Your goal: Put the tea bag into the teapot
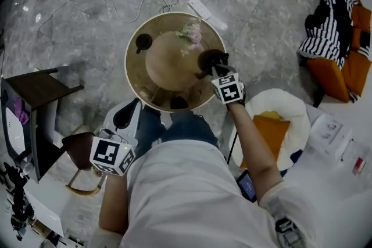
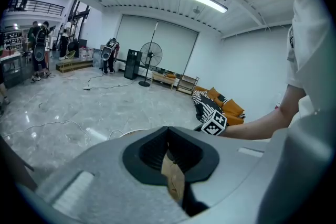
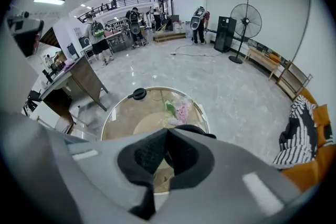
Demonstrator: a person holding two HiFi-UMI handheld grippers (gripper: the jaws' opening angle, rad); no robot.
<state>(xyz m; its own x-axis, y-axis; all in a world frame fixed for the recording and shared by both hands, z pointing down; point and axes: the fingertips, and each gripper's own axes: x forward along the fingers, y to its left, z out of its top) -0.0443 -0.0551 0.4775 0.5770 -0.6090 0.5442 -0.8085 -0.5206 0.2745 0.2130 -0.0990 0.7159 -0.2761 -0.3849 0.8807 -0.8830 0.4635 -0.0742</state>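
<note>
Jaws of left gripper (image 2: 168, 134) pressed together on tan paper tea bag (image 2: 174, 178); gripper held off round gold-rimmed glass table (image 1: 127, 67), beyond its near edge, close to person's white shirt (image 1: 192, 194). Right gripper (image 3: 168, 136) jaws together, nothing between them; hovers at table's right edge, just beside round black teapot (image 1: 209, 59). Small black round lid (image 1: 142, 42) lies near far-left edge, well apart from teapot. Pink flower bunch (image 1: 192, 35) near far edge. Tea bag not yet in teapot.
</note>
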